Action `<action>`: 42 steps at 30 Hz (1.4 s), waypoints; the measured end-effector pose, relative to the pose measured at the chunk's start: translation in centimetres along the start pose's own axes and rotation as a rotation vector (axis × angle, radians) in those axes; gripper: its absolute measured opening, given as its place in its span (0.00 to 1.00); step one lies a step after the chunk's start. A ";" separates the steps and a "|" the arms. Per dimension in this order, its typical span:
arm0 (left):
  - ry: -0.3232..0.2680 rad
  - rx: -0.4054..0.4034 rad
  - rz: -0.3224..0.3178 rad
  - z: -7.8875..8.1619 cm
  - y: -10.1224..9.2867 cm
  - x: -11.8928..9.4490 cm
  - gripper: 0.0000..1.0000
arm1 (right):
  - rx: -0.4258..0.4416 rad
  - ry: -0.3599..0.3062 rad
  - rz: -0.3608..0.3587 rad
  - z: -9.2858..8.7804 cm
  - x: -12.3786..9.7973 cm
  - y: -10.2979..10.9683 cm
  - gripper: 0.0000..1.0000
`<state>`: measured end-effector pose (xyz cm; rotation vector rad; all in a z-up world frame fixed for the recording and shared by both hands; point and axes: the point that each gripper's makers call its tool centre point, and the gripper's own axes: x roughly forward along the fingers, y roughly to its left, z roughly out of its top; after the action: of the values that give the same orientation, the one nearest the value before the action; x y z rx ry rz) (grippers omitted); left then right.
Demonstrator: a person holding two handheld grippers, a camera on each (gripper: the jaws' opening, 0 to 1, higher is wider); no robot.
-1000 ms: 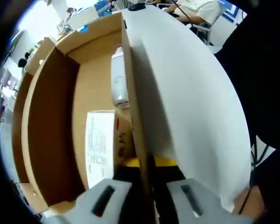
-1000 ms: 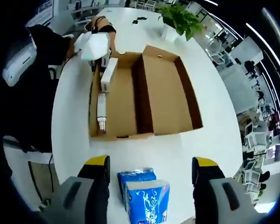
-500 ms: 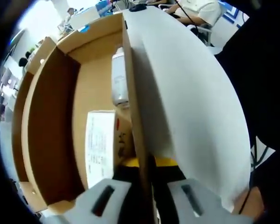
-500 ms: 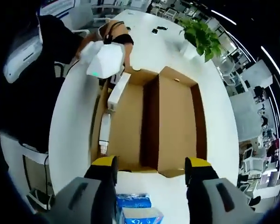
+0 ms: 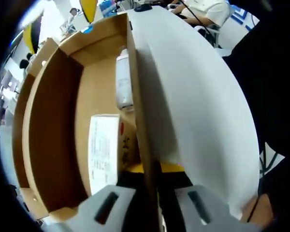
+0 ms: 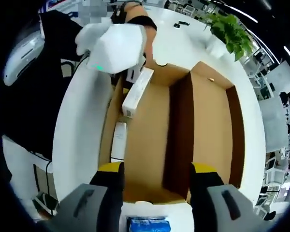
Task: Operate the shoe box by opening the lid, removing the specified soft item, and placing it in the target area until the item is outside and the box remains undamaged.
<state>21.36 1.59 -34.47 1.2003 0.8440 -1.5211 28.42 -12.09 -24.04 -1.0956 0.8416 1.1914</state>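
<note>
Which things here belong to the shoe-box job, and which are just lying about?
Job:
- open cardboard shoe box
- left gripper, shut on the box wall
- right gripper, open above the box
- blue soft pack on the table

Lying about:
- white carton and white bottle in the box
- potted plant

Left gripper jaws pinched nearly closed on a thin edge; right gripper jaws spread wide
</note>
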 end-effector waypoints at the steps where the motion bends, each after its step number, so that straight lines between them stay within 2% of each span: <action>1: 0.000 0.000 0.000 0.0 0.0 0.0 0.05 | 0.007 -0.005 0.014 0.1 0.7 0.1 0.55; 5: 0.000 0.000 0.000 0.0 0.0 0.0 0.04 | -0.007 0.005 0.054 -0.1 2.4 1.0 0.53; 8: 0.001 0.001 0.002 0.0 0.0 0.0 0.04 | 0.016 0.009 0.103 -0.3 3.7 2.0 0.53; 17: 0.002 0.008 0.002 -0.1 0.0 0.0 0.04 | 0.020 0.032 0.192 -0.8 6.2 3.4 0.54; 21: 0.001 0.009 0.001 -0.2 0.0 0.0 0.04 | 0.041 0.028 0.239 -0.8 7.2 4.1 0.54; 24: 0.002 0.011 0.000 -0.3 0.2 0.0 0.04 | 0.099 0.011 0.296 -0.4 8.0 4.9 0.53; 26: 0.002 0.011 0.001 -0.3 0.2 0.0 0.04 | 0.109 -0.007 0.292 -0.1 8.2 4.6 0.54; 27: 0.001 0.012 0.000 -0.3 0.2 0.0 0.04 | 0.117 -0.020 0.300 0.2 8.3 4.7 0.53; 28: 0.000 0.013 0.000 -0.3 0.2 0.0 0.04 | 0.140 -0.026 0.322 0.4 8.3 5.2 0.47; 30: -0.001 0.015 0.000 -0.3 0.2 0.0 0.04 | 0.177 -0.020 0.411 0.5 7.9 6.5 0.33; 32: 0.000 0.016 0.000 -0.3 0.3 0.0 0.04 | 0.131 -0.035 0.394 0.7 8.2 6.2 0.36; 34: 0.001 0.015 0.000 -0.4 0.3 0.0 0.04 | 0.156 -0.033 0.380 0.9 8.7 5.9 0.37; 37: 0.001 0.015 0.001 -0.4 0.3 -0.1 0.04 | 0.148 -0.019 0.378 0.8 9.7 6.3 0.31; 38: 0.001 0.014 0.001 -0.4 0.3 -0.1 0.04 | 0.149 0.006 0.366 0.5 10.0 6.5 0.28; 39: 0.002 0.015 0.002 -0.4 0.3 -0.1 0.04 | 0.047 0.014 0.392 0.5 9.7 6.3 0.27; 40: 0.001 0.015 0.002 -0.4 0.3 -0.1 0.04 | 0.122 0.004 0.379 0.9 9.8 6.3 0.29; 42: 0.000 0.015 0.002 -0.3 0.3 -0.1 0.04 | 0.129 0.010 0.369 0.7 9.8 6.2 0.27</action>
<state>21.70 1.87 -34.44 1.2122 0.8326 -1.5283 24.25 -8.49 -34.29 -0.8633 1.1463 1.4127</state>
